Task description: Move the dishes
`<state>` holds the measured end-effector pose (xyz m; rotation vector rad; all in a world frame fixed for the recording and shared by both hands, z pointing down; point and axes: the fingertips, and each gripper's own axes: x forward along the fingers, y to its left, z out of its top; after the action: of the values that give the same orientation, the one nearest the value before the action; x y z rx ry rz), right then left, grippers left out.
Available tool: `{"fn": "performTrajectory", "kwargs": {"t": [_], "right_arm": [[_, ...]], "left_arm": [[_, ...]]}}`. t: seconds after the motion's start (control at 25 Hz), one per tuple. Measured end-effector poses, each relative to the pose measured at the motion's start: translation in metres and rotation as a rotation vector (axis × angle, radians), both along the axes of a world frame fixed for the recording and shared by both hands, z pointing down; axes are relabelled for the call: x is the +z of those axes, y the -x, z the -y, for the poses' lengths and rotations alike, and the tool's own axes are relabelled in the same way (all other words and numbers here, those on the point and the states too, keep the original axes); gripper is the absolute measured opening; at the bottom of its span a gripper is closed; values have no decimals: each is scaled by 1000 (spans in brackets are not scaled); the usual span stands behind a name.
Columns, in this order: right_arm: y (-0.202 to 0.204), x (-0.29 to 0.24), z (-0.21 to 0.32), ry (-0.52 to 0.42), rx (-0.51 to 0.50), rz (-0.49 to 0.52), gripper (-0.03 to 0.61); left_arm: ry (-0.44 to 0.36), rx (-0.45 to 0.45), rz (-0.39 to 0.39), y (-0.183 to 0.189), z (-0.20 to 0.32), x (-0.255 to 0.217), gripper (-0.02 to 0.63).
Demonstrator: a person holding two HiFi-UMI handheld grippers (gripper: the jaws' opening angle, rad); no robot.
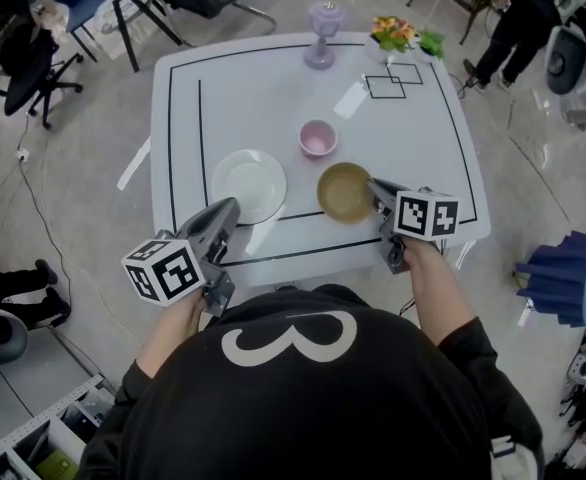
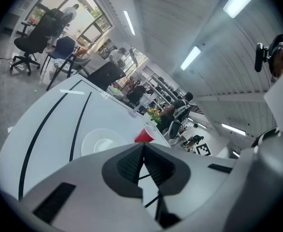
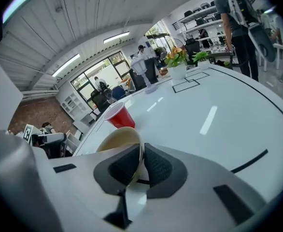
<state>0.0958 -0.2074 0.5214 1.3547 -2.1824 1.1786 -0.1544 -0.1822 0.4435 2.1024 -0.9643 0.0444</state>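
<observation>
the person's black shirt (image 1: 303,388) fills the near edge, with both grippers held out over the white table (image 1: 243,88). on it the white plate (image 1: 248,185) lies near-left, the tan bowl (image 1: 341,190) is just right of it, and a red cup (image 3: 118,116) sits a little farther off. the right gripper (image 3: 142,164) pinches the bowl's near-right rim. the left gripper (image 2: 142,161) has its jaws together on nothing, by the plate's near edge. that thin one-sided rim grip may let the bowl swing and slip out, or clip the cup.
</observation>
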Motion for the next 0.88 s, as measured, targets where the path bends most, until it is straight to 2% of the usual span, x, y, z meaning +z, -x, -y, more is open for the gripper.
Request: {"fn": "performTrajectory", "kwargs": {"t": [0.12, 0.24, 0.4, 0.52, 0.6, 0.88], "right_arm": [[-2, -3, 1, -3, 25, 35, 82], [-7, -11, 2, -27, 44, 64, 190], [-15, -25, -2, -102, 21, 53, 247], [-16, -40, -7, -218, -74, -33, 253], [-12, -57, -10, -299, -139, -54, 247], [24, -146, -26, -542, -349, 80, 187]], "left_arm": [[-6, 4, -1, -4, 1, -3, 3], [-14, 7, -1, -8, 1, -8, 3], [-21, 15, 3, -19, -3, -13, 3], [-37, 19, 7, -28, -7, -22, 3], [-55, 19, 14, -34, -10, -32, 3], [-169, 55, 73, -60, -27, -84, 3]]}}
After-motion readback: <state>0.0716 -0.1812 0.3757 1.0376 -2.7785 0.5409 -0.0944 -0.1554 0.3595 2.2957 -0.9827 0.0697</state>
